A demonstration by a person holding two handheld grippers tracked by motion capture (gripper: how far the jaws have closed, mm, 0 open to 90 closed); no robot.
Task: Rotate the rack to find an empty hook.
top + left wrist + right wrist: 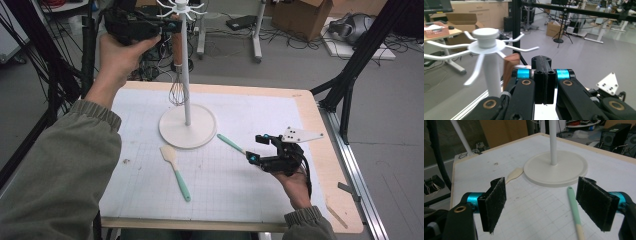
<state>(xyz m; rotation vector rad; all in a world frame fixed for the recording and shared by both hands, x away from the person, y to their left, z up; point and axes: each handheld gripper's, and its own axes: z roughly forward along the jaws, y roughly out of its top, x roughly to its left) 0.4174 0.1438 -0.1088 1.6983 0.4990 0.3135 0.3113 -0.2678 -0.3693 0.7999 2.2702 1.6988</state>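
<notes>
The work in hand was hanging utensils on the white rack (185, 60). The left gripper (167, 25) was up at the rack's top, near the ring of hooks (486, 47). In the left gripper view its jaws stood pressed together w/ no gap. The whisk (176, 75) hung close beside the pole, wooden handle (510, 65) up, wire head just above the round base (188, 126). Whether the jaws were pinching the whisk's loop or had already let it go couldn't be told; the handle top sat just left of the jaws, and the contact point was hidden.

The right gripper (257, 148) rested low over the mat (240, 185), jaws spread wide, holding nothing. A mint-handled tool (574, 207) lay between its pads in the right gripper view, one end near the base rim. A spatula (175, 170) w/ cream blade & mint handle lay flat, just in front of the base.

Judged step: whisk hang approx. done or finishing. Next move likely calls for freeing the left gripper clear of the hooks w/o knocking the whisk, then the right one dropping onto the mint handle, closing square across it, & lifting it to a free hook.
</notes>
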